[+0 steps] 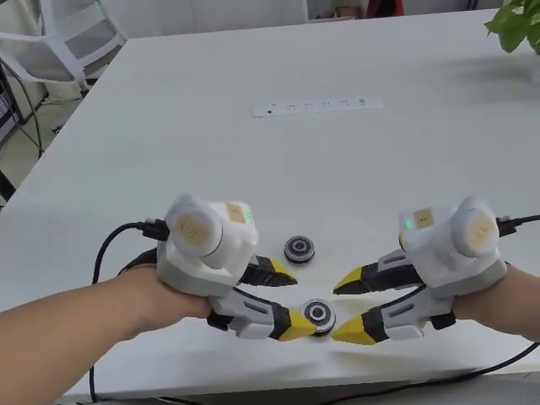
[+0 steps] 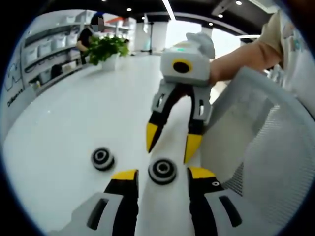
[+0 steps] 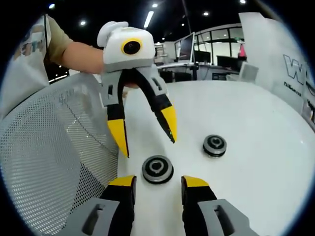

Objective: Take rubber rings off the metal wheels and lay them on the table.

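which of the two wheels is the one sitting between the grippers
The nearer wheel in the head view, right between the tips of the left hand-held gripper and right hand-held gripper. The other wheel sits farther back, clear of both.

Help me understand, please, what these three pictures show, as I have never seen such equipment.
There is no robot: a person holds a two-jaw gripper in each hand. The head view comes from a headset camera looking down at the white table. The two round views come from cameras on the grippers, each looking along its own yellow-tipped jaws toward the other gripper. On the table lie two small metal wheels with dark rings and a power strip. The left gripper and right gripper are both open, facing each other across the near wheel; the far wheel lies apart. Nothing is held.
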Available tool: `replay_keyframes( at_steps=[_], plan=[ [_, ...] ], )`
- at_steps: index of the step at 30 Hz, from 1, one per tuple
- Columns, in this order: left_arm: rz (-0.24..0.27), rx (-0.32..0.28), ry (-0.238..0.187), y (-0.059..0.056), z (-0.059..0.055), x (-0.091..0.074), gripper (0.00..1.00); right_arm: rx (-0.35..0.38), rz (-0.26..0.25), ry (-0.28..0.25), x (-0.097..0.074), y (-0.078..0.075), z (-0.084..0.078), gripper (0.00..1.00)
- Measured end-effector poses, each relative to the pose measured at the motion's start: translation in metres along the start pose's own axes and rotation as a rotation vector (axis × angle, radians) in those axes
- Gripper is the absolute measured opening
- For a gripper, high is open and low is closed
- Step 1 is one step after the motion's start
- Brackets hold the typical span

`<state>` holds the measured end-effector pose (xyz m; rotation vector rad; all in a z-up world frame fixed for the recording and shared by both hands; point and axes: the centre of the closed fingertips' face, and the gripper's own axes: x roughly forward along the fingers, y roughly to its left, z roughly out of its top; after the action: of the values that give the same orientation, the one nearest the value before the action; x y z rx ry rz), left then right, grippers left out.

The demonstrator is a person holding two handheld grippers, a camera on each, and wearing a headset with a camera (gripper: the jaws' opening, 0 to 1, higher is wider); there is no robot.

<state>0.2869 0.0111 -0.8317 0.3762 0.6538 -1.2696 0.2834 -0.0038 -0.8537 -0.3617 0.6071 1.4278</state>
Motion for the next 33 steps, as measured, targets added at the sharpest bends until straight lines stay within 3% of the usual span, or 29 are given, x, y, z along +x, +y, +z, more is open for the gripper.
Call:
replay_keyframes(
  at_steps=[13,24,33],
  plan=[
    [-0.023,0.005,0.019,-0.005,-0.001,0.015,0.27,0.024,0.003,-0.007,0.002,-0.002,-0.003,0.33],
    [-0.009,0.032,0.021,-0.003,-0.004,0.022,0.18,0.03,0.007,-0.011,0.003,-0.001,-0.003,0.33],
    [0.007,0.108,0.013,-0.004,-0.005,0.022,0.16,0.026,0.01,-0.013,0.005,-0.003,-0.003,0.32]
  ],
)
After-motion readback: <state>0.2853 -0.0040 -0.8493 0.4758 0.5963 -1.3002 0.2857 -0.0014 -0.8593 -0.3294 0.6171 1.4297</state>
